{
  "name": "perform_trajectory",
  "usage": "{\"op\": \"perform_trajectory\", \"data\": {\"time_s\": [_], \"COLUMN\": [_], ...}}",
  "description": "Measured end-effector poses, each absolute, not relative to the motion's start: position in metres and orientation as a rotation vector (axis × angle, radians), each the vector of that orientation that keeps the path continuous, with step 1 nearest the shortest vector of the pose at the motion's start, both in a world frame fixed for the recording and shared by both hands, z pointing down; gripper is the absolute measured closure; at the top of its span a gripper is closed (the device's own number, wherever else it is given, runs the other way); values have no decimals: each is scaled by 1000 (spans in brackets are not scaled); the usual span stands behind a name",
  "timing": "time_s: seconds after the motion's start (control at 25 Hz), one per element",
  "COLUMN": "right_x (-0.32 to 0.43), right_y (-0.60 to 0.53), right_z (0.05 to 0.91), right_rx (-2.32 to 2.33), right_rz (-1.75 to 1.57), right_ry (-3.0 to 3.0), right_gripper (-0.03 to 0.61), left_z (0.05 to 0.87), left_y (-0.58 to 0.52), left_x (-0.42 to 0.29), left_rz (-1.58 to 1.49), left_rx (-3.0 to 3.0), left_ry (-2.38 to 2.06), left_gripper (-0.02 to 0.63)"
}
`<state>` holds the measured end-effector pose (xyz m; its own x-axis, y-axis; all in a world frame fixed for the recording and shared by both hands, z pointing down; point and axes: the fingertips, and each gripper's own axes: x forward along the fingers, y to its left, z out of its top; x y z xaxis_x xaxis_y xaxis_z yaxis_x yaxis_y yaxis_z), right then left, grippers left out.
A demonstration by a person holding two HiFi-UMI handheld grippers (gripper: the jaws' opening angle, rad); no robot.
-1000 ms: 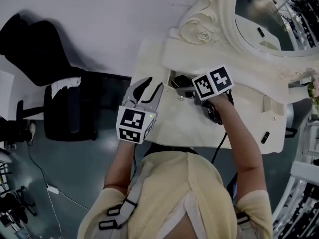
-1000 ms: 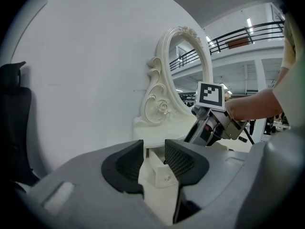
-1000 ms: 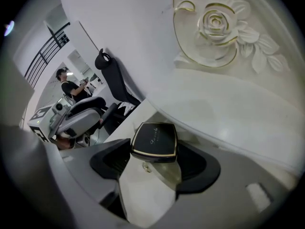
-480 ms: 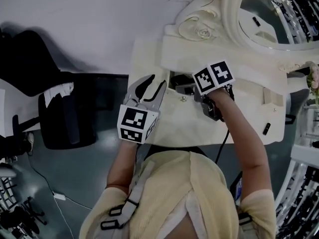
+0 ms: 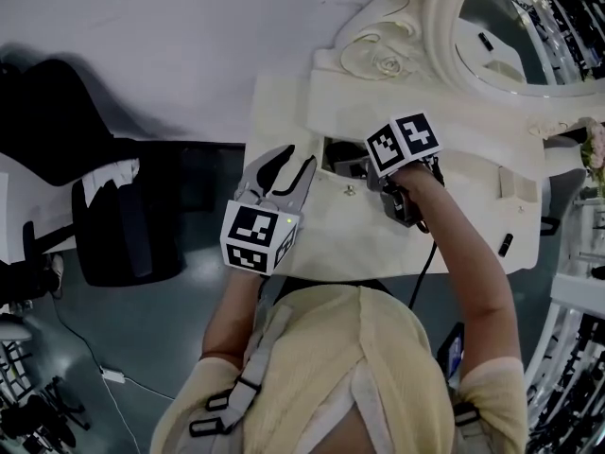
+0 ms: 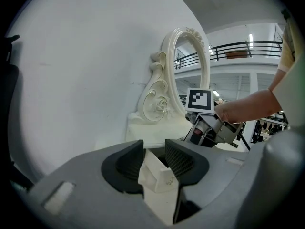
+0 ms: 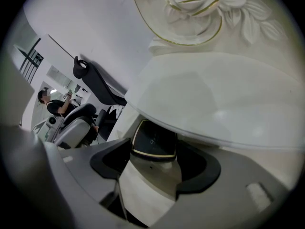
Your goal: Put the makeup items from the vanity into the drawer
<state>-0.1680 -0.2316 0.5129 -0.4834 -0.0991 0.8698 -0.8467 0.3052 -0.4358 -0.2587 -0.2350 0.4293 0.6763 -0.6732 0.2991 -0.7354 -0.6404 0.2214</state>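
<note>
Ok, saw the drawer [image 5: 333,164] pulled out from under the vanity [image 5: 473,225] shelf, just below the mirror [image 5: 510,36]. Found the left gripper [image 6: 153,157] clamped on the drawer front [image 6: 155,178] near its corner, pads against both faces, small clear knob [image 6: 167,172] just beside the right pad. Found the right gripper [image 7: 155,154] tipped steeply down into the drawer, jaws closed on a black compact [image 7: 153,138] with a gold rim. Held the compact inside the drawer opening, under the shelf lip and over the pale drawer floor; couldn't tell whether touching that floor. Spotted one small dark stick [image 5: 506,245] lying on the tabletop at the right, well apart from the drawer. Noted a black chair [image 5: 123,220] on the floor at left.
</note>
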Motion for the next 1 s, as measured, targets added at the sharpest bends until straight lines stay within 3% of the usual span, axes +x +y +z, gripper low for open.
{"op": "perform_trajectory", "data": {"time_s": [0.4,1.0], "right_x": [-172,-159], "right_y": [-231,-217], "right_z": [505,437], "right_rx": [875,1028], "right_rz": [1166,920], "right_ry": [-1874,-2177], "right_gripper": [250,272], "left_z": [432,405], "left_y": [-234,-229], "left_x": [-252,-234], "left_rz": [278,314], "left_rx": [2565,2559], "left_ry": [-1068,-1106], "left_gripper": [469,470]}}
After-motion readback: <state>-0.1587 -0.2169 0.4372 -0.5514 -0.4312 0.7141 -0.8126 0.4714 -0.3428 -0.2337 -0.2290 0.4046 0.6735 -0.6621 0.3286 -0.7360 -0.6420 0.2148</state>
